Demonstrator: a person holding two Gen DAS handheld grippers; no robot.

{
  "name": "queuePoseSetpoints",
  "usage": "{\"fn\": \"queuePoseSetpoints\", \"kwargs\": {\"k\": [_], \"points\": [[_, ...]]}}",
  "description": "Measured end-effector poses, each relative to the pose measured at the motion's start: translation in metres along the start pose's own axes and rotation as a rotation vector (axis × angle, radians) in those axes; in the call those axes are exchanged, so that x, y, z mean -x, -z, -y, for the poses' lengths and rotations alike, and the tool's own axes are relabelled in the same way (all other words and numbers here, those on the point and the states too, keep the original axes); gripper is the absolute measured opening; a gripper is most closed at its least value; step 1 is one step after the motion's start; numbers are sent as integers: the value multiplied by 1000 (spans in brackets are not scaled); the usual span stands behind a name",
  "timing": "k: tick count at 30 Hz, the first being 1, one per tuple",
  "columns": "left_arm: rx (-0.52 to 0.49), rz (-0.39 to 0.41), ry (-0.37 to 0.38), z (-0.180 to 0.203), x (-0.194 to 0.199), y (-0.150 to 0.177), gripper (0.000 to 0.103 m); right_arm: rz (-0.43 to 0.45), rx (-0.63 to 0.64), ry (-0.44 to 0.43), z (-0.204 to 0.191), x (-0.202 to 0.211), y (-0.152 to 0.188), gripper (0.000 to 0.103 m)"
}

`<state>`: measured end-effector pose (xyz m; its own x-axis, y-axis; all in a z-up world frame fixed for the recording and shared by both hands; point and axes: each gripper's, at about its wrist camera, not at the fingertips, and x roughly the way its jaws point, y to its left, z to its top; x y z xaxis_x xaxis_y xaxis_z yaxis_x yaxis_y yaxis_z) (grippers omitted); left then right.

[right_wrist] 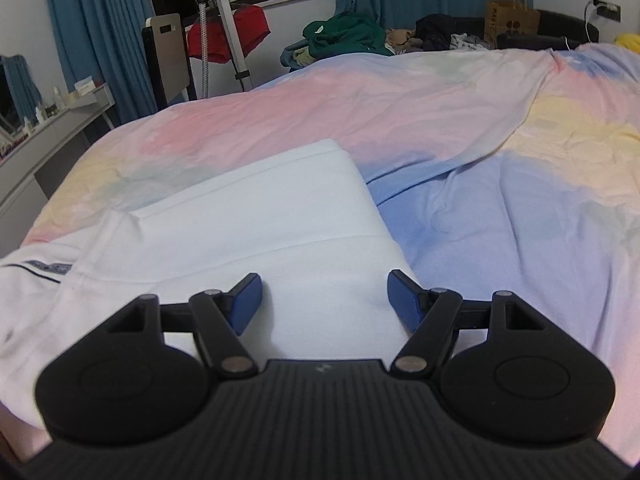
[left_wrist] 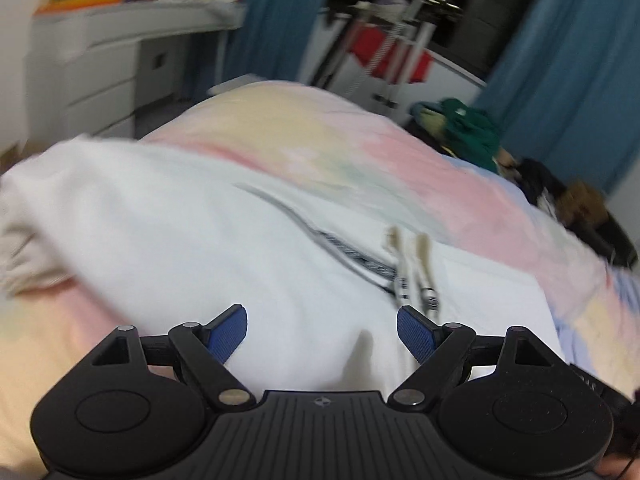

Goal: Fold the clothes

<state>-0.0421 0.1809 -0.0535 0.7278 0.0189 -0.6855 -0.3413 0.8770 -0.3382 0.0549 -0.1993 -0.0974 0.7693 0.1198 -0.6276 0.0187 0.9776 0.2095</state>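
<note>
Left wrist view, blurred: the left gripper (left_wrist: 322,330) hangs over a white garment (left_wrist: 192,232) spread on a pastel bedspread (left_wrist: 312,136), its 2 blue pads (left_wrist: 229,332) wide apart with nothing between them. Drawstrings (left_wrist: 416,268) lie just beyond it. Right wrist view: the right gripper (right_wrist: 325,300) is also spread and empty, above the garment's folded right edge near the bed's front. Green clothes (right_wrist: 344,34) sit far off.

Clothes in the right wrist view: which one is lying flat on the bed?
The white cotton garment lies flat; the green and red clothes sit beyond the bed.
</note>
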Motion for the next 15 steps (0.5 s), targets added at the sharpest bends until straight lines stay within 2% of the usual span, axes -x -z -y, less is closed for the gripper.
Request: {"fn": "queuePoseSetpoints", "kwargs": {"k": [2,4,7,11,15], "points": [[92,-2,-7,-22,14,-14,84,-2,-13,-3,2,2,-1,71],[198,36,-6,-45,35,-33,84,-1,-20,-7,4,4,-2,71],[365,41,-23,-84,60,-57,90,-6,-29,-4,6,3,-3,71],[549,-81,2,-138,58,-65,91,-12,-39,7,4,0,-6,71],[707,-211,-9,-179,19,-58,89,-13,-18,14,0,-1,-6,72]]}}
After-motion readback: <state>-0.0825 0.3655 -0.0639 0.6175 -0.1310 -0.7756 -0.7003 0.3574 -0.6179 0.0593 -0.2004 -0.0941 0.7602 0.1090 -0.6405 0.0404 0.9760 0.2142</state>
